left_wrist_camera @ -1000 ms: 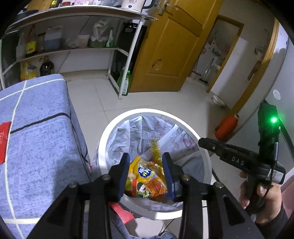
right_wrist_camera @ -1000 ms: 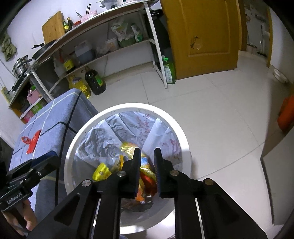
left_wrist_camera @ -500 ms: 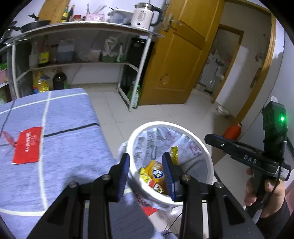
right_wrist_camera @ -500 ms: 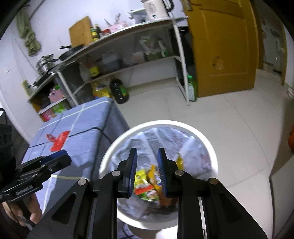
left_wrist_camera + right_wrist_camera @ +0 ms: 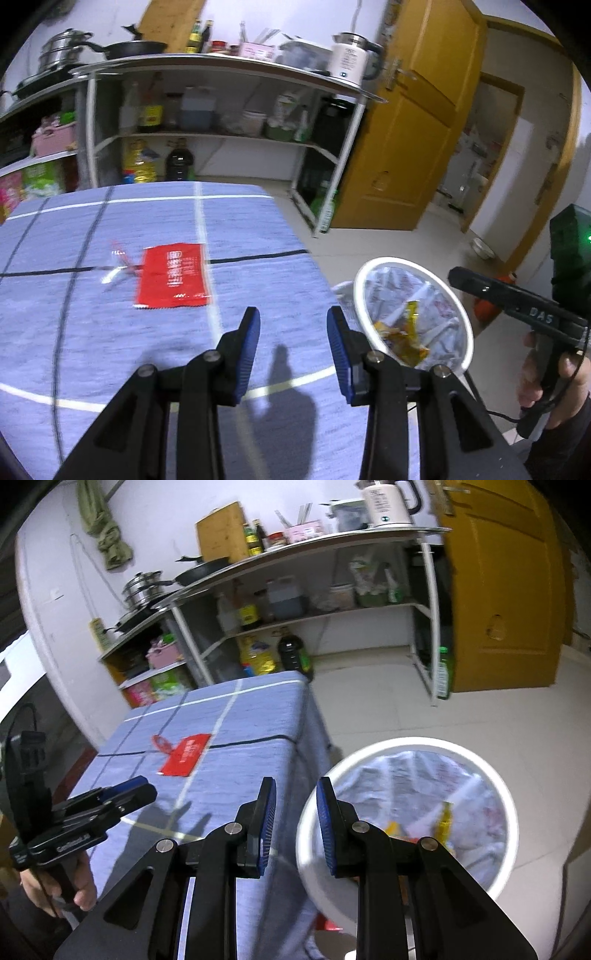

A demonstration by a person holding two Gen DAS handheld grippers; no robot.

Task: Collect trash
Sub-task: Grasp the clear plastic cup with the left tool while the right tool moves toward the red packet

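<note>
A red wrapper (image 5: 171, 275) lies flat on the blue-clothed table (image 5: 258, 229), with a clear torn scrap (image 5: 118, 267) to its left; the wrapper also shows in the right wrist view (image 5: 186, 754). The white bin (image 5: 467, 325) with a plastic liner stands off the table's right edge and holds yellow wrappers (image 5: 406, 332). My left gripper (image 5: 293, 343) is open and empty above the table, short of the red wrapper. My right gripper (image 5: 296, 819) is open and empty, between the table edge and the bin (image 5: 509, 812). Each gripper shows in the other's view.
A metal shelf rack (image 5: 221, 74) with bottles, pots and a kettle (image 5: 351, 64) stands behind the table. A yellow door (image 5: 413, 140) is at the right. An orange object (image 5: 487, 306) lies on the tiled floor beyond the bin.
Both grippers have swung left and up from over the bin toward the table. The right gripper's jaws have opened wider. The red wrapper has come into central view.
</note>
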